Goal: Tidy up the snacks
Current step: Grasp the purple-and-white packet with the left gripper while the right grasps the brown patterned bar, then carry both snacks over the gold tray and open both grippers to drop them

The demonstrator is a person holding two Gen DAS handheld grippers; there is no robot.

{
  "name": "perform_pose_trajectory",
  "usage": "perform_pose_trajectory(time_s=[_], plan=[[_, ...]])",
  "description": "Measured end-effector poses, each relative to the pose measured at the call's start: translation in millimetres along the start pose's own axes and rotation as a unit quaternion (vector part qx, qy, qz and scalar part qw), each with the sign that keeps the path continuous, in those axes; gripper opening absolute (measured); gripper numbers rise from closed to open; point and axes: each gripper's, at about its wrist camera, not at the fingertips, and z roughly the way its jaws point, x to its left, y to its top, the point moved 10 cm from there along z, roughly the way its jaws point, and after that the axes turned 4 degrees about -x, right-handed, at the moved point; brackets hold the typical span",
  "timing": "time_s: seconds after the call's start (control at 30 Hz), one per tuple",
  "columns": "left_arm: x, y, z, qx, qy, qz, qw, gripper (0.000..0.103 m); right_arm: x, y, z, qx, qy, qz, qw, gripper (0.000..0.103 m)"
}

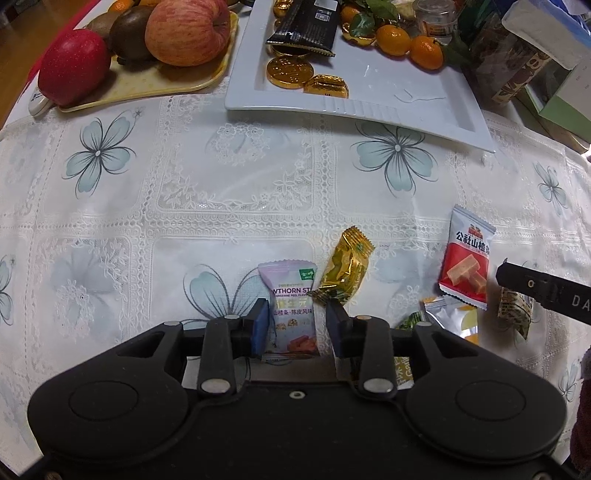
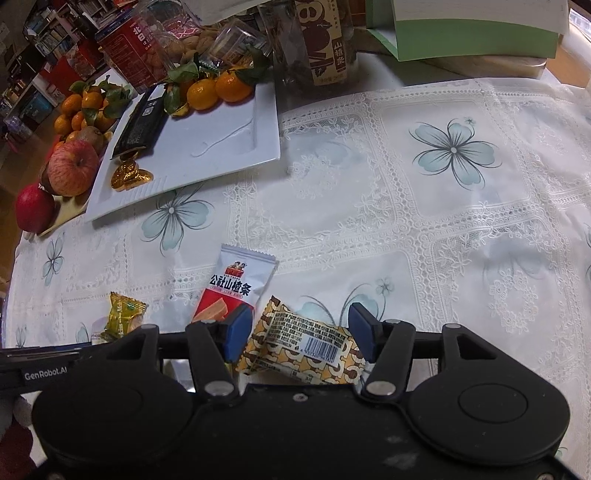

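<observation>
Left wrist: white tray (image 1: pixel 424 110) holds gold coins (image 1: pixel 290 70), black bar (image 1: pixel 306 24), tangerines (image 1: pixel 393 38). Left tongs (image 1: pixel 295 325) part-open, straddling lilac hawthorn packet (image 1: pixel 291 310) on bench (image 1: pixel 184 206). Right tongs (image 2: pixel 301 332) part-open astride brown-patterned packet (image 2: pixel 299 347); neither gripped.

I read "WTHORN ST" on the lilac pkt (image 1: pixel 291 310), "公社山楂条" on the red-white pkt (image 2: pixel 236 288), "GenRobot.AI" on the left claw's body (image 2: pixel 44 374), "山楂条" on the jar (image 2: pixel 325 40).

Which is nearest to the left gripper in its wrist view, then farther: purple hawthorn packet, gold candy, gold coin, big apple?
1. Purple hawthorn packet, between the left gripper's fingers.
2. Gold candy, just right.
3. Gold coin, on white tray.
4. Big apple, far left.
</observation>
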Motion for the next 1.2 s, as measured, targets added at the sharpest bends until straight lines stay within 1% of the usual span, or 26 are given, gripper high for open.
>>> perform_pose_trajectory(time_s=[0.1, 0.13, 0.2, 0.27, 0.3, 0.4, 0.43, 0.5, 0.57, 0.6, 0.63, 0.67, 0.7, 0.83, 0.97, 1.03, 1.1, 1.2], plan=[[-0.4, -0.3, -0.3, 0.000, 0.004, -0.002, 1.0000, 0.044, 0.6, -4.1, 2.4, 0.022, 0.012, -0.003, 1.000, 0.060], [0.0, -0.5, -0.5, 0.001, 0.004, -0.004, 1.0000, 0.042, 1.0, -6.2, 2.1, 0.031, 0.011, -0.010, 0.999, 0.059], [1.7, -0.9, -0.7, 0.004, 0.003, -0.012, 0.9999, 0.038, 2.9, -13.0, 0.3, 0.058, 0.014, -0.026, 0.998, 0.059], [3.2, -1.5, -1.1, 0.006, 0.000, -0.017, 0.9998, 0.038, 6.9, -22.2, -2.9, 0.085, 0.029, -0.039, 0.995, 0.059], [3.8, -1.8, -1.5, 0.007, -0.001, -0.018, 0.9998, 0.038, 9.2, -23.6, -5.5, 0.084, 0.034, -0.045, 0.995, 0.056], [3.9, -1.4, -1.5, 0.009, -0.002, -0.021, 0.9997, 0.038, 10.7, -19.9, -9.9, 0.055, 0.009, -0.063, 0.996, 0.057], [3.5, -1.3, -1.4, 0.009, -0.002, -0.020, 0.9998, 0.038, 12.1, -20.0, -9.1, 0.053, 0.004, -0.072, 0.996, 0.057], [2.8, -1.4, -1.2, 0.009, -0.001, -0.018, 0.9998, 0.038, 14.2, -22.6, -5.3, 0.058, -0.001, -0.082, 0.995, 0.057], [3.6, -1.0, -1.3, 0.010, 0.002, -0.019, 0.9998, 0.033, 15.0, -26.1, -1.3, 0.066, -0.004, -0.088, 0.994, 0.057], [4.3, -1.0, -1.6, 0.011, 0.002, -0.021, 0.9997, 0.028, 15.5, -26.6, -1.7, 0.064, -0.007, -0.093, 0.994, 0.052], [4.8, -0.9, -1.8, 0.013, -0.005, -0.027, 0.9995, 0.026, 14.5, -27.2, -2.0, 0.064, -0.014, -0.098, 0.993, 0.047], [5.9, -1.1, -2.2, 0.016, -0.010, -0.035, 0.9992, 0.026, 13.4, -27.6, -2.6, 0.064, -0.021, -0.103, 0.992, 0.037], [7.2, -1.6, -2.9, 0.018, -0.015, -0.042, 0.9989, 0.025, 12.4, -28.3, -3.7, 0.065, -0.023, -0.103, 0.992, 0.035], [11.0, -12.2, -11.3, 0.028, -0.031, -0.066, 0.9969, 0.024, 7.6, -30.5, -14.7, 0.059, -0.021, -0.073, 0.995, 0.034], [13.2, -33.4, -32.0, 0.033, -0.035, -0.070, 0.9964, 0.024, 5.8, -35.2, -41.9, 0.044, 0.008, -0.025, 0.999, 0.034], [12.5, -44.0, -48.6, 0.023, -0.038, -0.067, 0.9967, 0.024, 3.8, -40.2, -59.0, 0.036, 0.020, -0.005, 0.999, 0.034], [12.6, -59.7, -65.1, 0.017, -0.049, -0.080, 0.9954, 0.024, 0.4, -47.9, -79.1, 0.026, 0.035, 0.015, 0.999, 0.034], [8.5, -93.9, -85.1, 0.024, -0.063, -0.088, 0.9938, 0.024, -6.2, -68.5, -107.4, 0.012, 0.055, 0.043, 0.998, 0.034]])
